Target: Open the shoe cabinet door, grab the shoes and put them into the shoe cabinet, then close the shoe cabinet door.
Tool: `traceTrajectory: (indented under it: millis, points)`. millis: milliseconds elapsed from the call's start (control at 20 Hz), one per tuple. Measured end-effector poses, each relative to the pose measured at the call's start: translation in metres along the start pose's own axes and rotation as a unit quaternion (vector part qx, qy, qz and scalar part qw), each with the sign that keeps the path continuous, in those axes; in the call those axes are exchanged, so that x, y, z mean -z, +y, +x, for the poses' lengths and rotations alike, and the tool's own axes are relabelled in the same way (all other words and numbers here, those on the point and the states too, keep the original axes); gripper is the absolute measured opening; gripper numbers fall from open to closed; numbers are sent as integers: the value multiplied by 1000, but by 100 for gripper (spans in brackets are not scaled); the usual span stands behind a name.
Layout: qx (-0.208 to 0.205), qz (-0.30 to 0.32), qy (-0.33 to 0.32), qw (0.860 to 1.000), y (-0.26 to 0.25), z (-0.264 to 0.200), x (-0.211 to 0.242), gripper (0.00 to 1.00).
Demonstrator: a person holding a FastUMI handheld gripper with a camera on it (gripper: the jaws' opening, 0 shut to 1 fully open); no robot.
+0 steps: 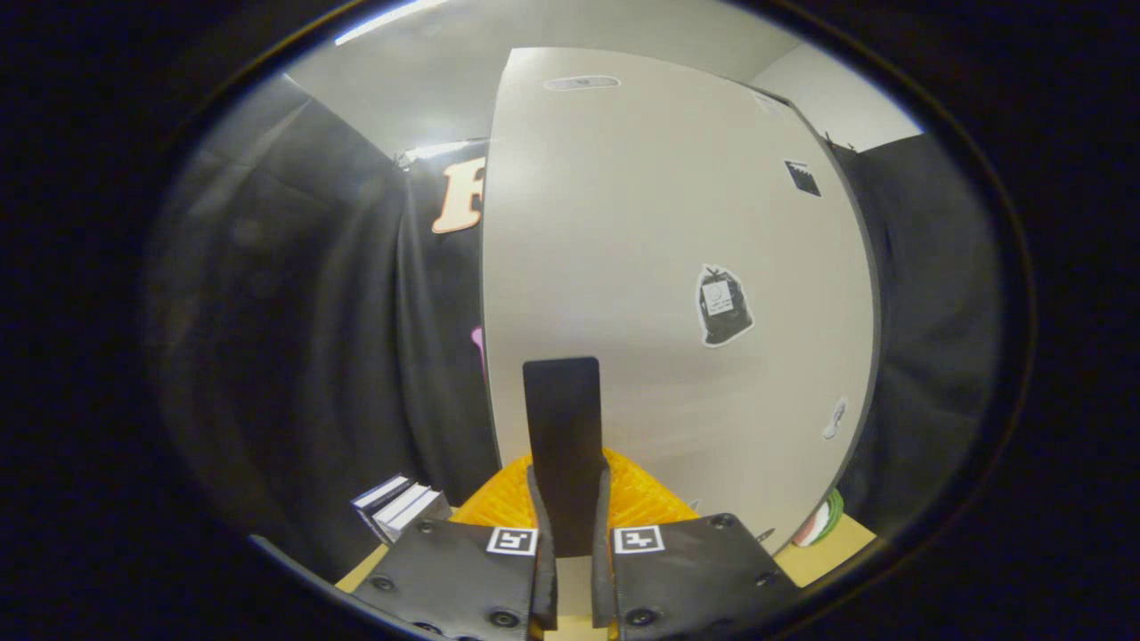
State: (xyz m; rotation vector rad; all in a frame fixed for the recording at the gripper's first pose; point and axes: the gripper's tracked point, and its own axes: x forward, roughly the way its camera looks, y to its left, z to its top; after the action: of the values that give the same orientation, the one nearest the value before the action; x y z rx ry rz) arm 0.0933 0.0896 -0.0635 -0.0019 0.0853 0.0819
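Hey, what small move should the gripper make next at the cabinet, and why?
Probably pull gently back while keeping the grip. The gripper has both fingers pressed on the black tab in front of the pale cabinet door, which looks shut.

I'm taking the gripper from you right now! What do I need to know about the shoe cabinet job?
Gripper: fingers closed on a flat black piece standing upright between them; I cannot tell what it is.
Things: the white cabinet door faces you just beyond the fingers, with no opening visible. An orange ribbed thing lies just behind the fingers, possibly a shoe.
Done: nothing I can confirm.
Left: probably open the door, put the shoes in, close it.
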Motion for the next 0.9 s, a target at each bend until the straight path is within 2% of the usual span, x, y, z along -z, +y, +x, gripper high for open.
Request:
traceTrajectory:
  millis: [600, 900]
  points:
    - [-80, 6, 15, 997, -33, -68, -10, 17]
    - [-89, 4, 20, 996, -74, -105, -12, 16]
